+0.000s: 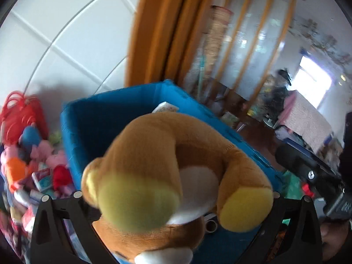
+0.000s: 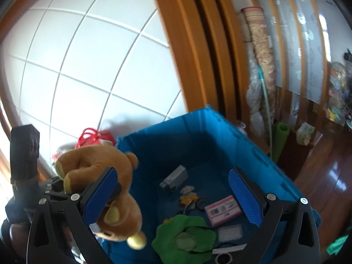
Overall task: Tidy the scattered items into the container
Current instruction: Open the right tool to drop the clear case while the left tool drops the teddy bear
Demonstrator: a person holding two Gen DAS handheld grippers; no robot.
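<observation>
Gripping a brown plush teddy bear with yellow paw pads, the left gripper has its black fingers pinched on the toy, which fills that wrist view and hangs over the near rim of the blue plastic storage crate. From the right wrist view the bear sits at 9 o'clock, over the crate's left wall. Right gripper is spread wide, blue textured pads holding nothing, hovering above the crate. Crate floor holds a green round plush at 6 o'clock, a pink card box, a small grey camera-like device near centre. Pile of mixed soft toys lies outside the crate at 9 o'clock in the left view.
</observation>
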